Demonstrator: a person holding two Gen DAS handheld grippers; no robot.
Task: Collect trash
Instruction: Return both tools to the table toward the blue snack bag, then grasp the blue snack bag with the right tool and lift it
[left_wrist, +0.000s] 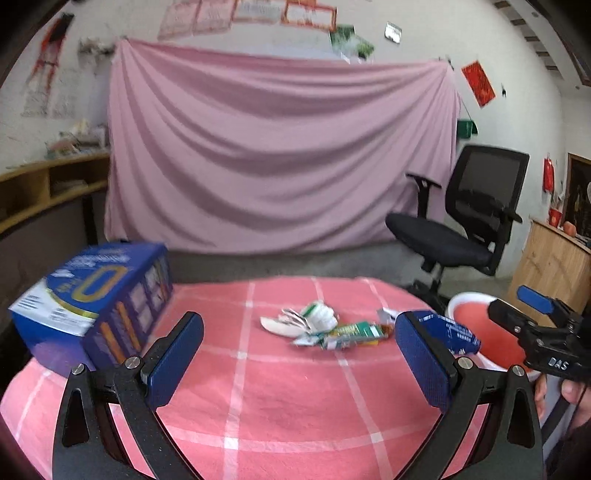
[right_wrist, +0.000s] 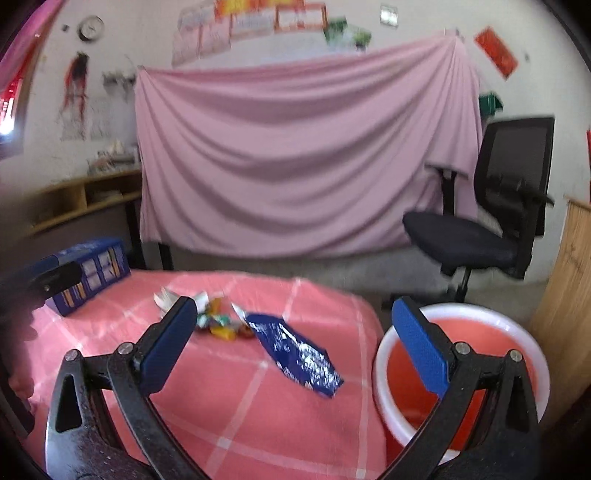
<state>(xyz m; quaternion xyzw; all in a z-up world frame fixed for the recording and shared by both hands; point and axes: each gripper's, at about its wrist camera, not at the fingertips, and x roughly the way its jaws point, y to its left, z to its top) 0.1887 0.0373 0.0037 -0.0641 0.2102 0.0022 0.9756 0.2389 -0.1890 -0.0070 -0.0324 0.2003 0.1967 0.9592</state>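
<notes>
A small pile of crumpled wrappers (left_wrist: 321, 326) (right_wrist: 210, 317) lies in the middle of the pink checked tablecloth (left_wrist: 258, 398) (right_wrist: 221, 406). A blue foil wrapper (right_wrist: 295, 354) (left_wrist: 460, 334) is at the table's right edge, beside the red bucket with a white rim (right_wrist: 480, 308) (left_wrist: 466, 295). My right gripper (right_wrist: 295, 349) (left_wrist: 517, 306) is open, with the blue wrapper between and beyond its fingers, untouched. My left gripper (left_wrist: 301, 360) is open and empty, a short way before the pile. Its dark tip (right_wrist: 51, 277) shows at the left in the right wrist view.
A blue carton (left_wrist: 92, 306) (right_wrist: 88, 273) stands on the table's left side. A black office chair (left_wrist: 472, 221) (right_wrist: 498, 221) stands beyond the bucket, in front of a pink hanging sheet. A wooden cabinet (right_wrist: 569, 295) is at the far right.
</notes>
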